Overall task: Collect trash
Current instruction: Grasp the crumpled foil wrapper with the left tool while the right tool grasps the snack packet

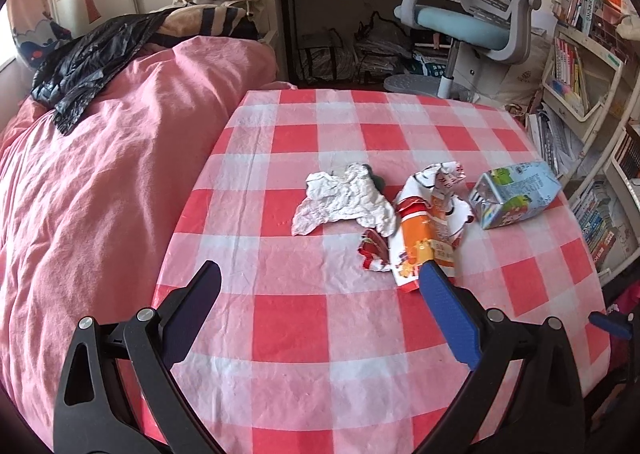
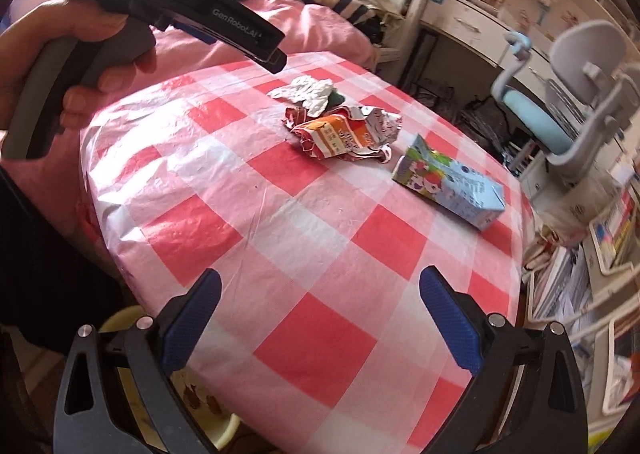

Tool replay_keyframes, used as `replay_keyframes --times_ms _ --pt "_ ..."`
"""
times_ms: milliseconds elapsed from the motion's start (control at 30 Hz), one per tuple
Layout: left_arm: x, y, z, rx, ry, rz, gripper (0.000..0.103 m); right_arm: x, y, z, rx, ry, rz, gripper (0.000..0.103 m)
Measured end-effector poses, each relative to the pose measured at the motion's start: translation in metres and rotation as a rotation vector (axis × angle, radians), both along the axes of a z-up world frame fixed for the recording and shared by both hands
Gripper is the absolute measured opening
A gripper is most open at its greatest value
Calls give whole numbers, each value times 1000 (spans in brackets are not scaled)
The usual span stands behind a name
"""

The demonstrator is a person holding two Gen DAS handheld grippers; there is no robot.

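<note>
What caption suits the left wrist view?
Open left gripper faces crumpled paper, snack wrapper and milk carton.

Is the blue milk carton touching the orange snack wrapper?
Apart. The right wrist view shows a strip of tablecloth between the milk carton and the orange snack wrapper.

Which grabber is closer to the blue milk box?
Probably the left. The left gripper hovers open just short of the trash pile, with the blue milk box ahead to its right. The right gripper is open near the table's edge, several checks away from it.
</note>
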State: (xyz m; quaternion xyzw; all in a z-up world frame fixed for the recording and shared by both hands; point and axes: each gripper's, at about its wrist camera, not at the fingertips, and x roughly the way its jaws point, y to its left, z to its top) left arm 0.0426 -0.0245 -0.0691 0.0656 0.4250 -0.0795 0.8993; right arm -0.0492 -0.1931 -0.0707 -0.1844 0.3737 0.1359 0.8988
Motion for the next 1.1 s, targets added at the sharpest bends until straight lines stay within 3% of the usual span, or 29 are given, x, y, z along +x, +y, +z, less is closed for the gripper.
replay_keyframes --times_ms 200,333,467,667,700,733,833,933,1100 --pt "24 0 -18 -44 83 -3 96 24 -5 -1 19 13 52 95" --pt "46 -7 -17 4 39 14 96 37 -4 2 44 11 62 95" --pt "73 -10 -13 -31 34 4 96 44 -5 7 84 2 48 95" --pt "103 -32 -27 46 18 -14 96 56 -9 8 107 3 18 95" --pt "107 -32 -31 34 32 -15 90 59 -9 8 115 7 10 95" --pt "110 -31 -34 10 54 -21 73 62 -10 8 124 10 2 95" --pt "110 -22 -30 -79 120 -48 37 70 -9 9 144 14 -8 95" --pt "103 -17 -22 -82 117 -70 17 77 -1 10 154 12 -1 95" --pt "94 -2 -7 -145 126 -83 6 92 13 10 180 10 0 95"
